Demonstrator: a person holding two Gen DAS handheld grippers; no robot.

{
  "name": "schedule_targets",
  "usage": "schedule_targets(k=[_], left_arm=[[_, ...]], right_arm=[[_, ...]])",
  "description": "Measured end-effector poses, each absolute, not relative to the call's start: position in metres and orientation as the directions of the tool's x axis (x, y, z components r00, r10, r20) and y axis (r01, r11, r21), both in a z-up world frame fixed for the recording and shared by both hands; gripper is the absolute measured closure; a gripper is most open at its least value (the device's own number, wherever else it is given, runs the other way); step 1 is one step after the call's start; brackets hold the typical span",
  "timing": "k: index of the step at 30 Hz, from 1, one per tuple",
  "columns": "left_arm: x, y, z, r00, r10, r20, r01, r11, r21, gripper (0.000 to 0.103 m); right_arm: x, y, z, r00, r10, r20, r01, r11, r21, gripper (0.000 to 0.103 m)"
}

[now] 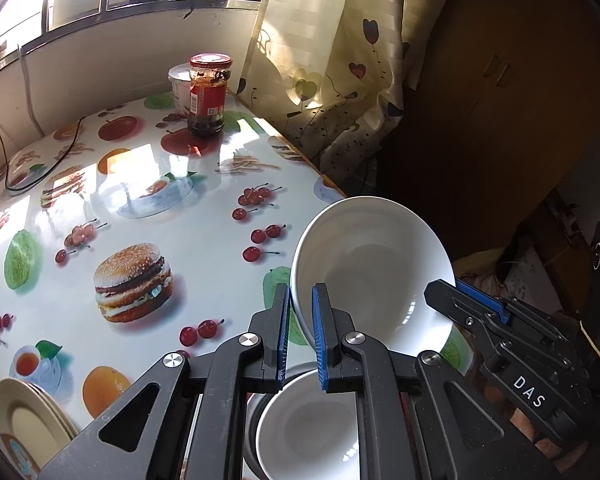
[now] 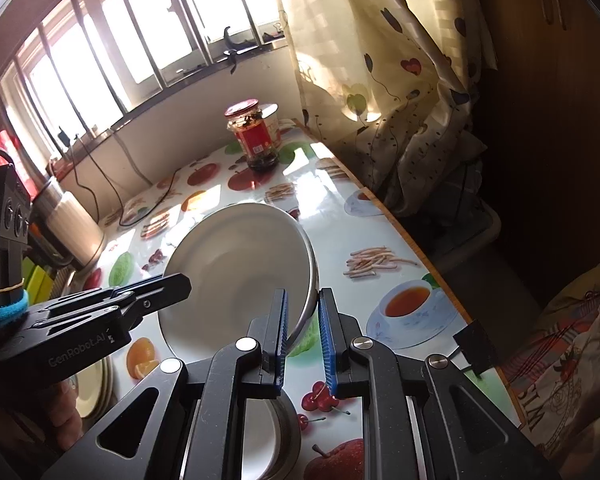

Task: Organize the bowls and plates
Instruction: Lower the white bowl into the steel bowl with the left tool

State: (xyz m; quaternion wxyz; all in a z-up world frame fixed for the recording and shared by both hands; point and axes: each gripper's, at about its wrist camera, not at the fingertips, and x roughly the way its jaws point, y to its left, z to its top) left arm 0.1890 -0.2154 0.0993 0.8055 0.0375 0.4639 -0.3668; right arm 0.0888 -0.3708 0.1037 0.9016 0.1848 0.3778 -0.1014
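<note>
Partly hidden behind both clamped grippers, left gripper [image 1: 301, 300] and right gripper [image 2: 303, 304], white bowl [image 1: 373, 264] hangs tilted.

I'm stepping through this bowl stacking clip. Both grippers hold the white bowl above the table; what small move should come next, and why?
Probably ease the white bowl toward the camera until it hangs over the second bowl below. The left gripper and right gripper each pinch its rim on opposite sides, it is tilted and clear of the table, and the lower bowl sits empty, ready for nesting.
</note>
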Motion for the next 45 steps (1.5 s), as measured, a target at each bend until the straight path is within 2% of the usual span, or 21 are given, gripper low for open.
schedule_targets(k=[14,45], left_arm=[[0.158,-0.181,0.107,0.303,-0.569,-0.764,0.622,0.726,-0.294,0.091],[0.132,-0.154,0.076,0.271,-0.528,-0.805,0.580,0.757,-0.301,0.091]], right_arm=[[0.058,-0.341,0.111,0.698,-0.027,-0.715,0.300,0.918,0.259,0.088],[0.033,-0.310,0.080,0.648,0.023,-0.761,0.286,0.919,0.272,0.087]])
